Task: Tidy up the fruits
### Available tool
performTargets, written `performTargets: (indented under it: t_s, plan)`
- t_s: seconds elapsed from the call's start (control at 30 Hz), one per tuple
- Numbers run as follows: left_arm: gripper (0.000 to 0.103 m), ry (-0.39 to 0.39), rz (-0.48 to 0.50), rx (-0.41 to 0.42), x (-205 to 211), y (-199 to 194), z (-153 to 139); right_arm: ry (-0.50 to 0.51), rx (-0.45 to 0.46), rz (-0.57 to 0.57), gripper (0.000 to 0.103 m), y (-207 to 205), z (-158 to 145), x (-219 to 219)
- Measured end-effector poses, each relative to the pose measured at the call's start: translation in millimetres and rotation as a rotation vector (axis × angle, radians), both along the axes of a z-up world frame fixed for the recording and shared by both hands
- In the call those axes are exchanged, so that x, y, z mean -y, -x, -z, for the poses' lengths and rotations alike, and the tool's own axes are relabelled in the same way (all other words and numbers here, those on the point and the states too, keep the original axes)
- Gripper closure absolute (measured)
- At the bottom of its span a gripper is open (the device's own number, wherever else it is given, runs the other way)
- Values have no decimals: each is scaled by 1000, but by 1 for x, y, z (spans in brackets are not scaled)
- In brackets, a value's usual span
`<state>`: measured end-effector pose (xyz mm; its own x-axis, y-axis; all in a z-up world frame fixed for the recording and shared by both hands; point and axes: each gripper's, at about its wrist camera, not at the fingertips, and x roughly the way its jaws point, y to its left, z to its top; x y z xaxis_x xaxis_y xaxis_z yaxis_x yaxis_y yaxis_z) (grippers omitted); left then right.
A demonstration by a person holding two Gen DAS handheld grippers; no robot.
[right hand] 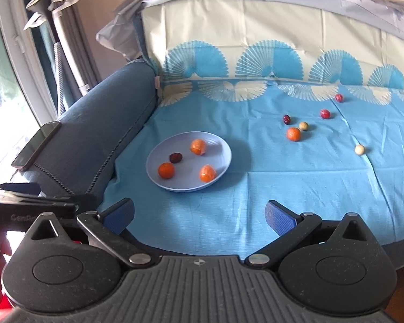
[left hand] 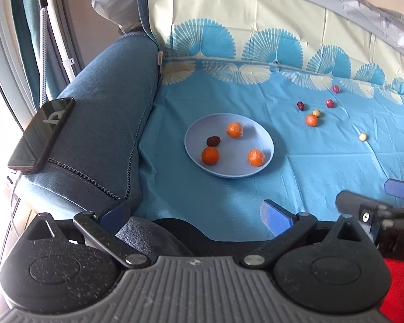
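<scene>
A pale blue plate sits on the blue sheet and holds three oranges and a dark date. Loose on the sheet to the right lie another orange, three red dates and two pale round fruits. My left gripper is open and empty, held back from the plate. My right gripper is open and empty, also held back; it shows at the right edge of the left wrist view.
A blue sofa arm rises left of the plate, with a phone lying on it. The patterned backrest stands behind the fruit. A stand is by the window at left.
</scene>
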<state>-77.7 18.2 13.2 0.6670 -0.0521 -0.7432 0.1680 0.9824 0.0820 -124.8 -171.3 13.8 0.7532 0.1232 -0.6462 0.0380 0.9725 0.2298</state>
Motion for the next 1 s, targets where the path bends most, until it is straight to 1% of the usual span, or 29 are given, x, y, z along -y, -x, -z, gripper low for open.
performTargets:
  t_s: [0.17, 0.3, 0.43, 0.57, 0.67, 0.77, 0.87, 1.0]
  plan:
    - [0, -7, 21, -19, 18, -11, 2, -13, 12, 56, 1, -6, 5, 25]
    - [0, 9, 53, -27, 44, -30, -1, 1, 27, 132, 1, -16, 8, 58]
    - [0, 46, 95, -39, 84, -60, 0, 8, 52, 218, 1, -31, 6, 105]
    - [0, 85, 131, -67, 133, -102, 10, 55, 78, 286, 1, -57, 5, 156]
    - [0, 94, 160, -84, 173, -135, 24, 79, 76, 335, 1, -89, 11, 196]
    - [0, 92, 189, -84, 215, -171, 42, 85, 51, 370, 1, -132, 27, 239]
    - [0, 92, 210, -113, 252, -209, 67, 62, -4, 386, 1, -180, 53, 277]
    - [0, 105, 208, -148, 290, -260, 108, 45, -93, 383, 1, -248, 96, 307]
